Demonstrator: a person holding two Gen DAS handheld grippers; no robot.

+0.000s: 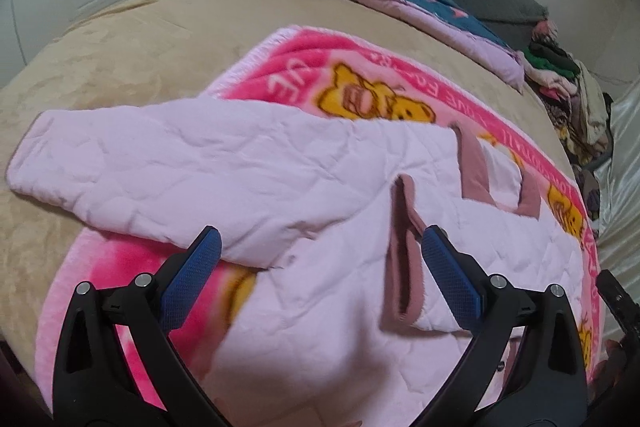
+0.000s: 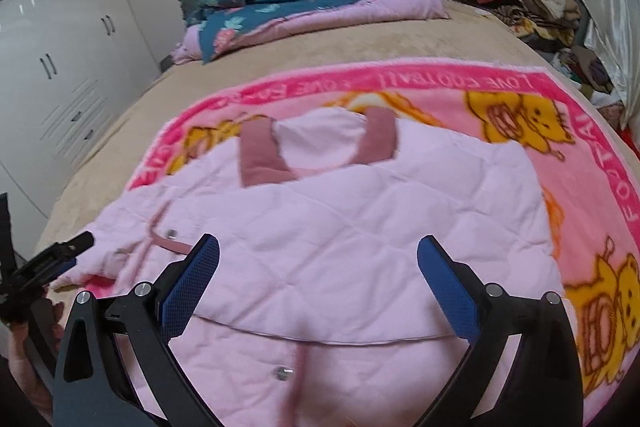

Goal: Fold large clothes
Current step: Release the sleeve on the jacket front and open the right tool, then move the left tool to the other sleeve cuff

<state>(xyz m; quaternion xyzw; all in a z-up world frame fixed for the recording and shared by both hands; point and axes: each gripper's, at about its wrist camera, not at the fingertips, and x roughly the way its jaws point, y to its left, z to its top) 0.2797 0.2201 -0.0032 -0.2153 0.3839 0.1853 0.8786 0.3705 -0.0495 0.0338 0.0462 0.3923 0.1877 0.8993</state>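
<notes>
I hold my left gripper [image 1: 320, 255] and right gripper [image 2: 318, 259] spread wide, gripping nothing, above the pale pink quilted jacket [image 1: 280, 163] — it lies flat mid-frame on the pink bear-print fleece blanket [image 2: 520, 115], one sleeve [image 1: 100, 155] stretched toward the left edge, ready for folding.

Blanket [image 2: 560, 115] border, white letters on hot pink, upside down in right wrist view: "LOVE FOOTBALL" along the far edge; right edge shows "FOOTBAL", partly cut. Left wrist view: lettering on blanket [image 1: 304, 55] blurred, unreadable.
</notes>
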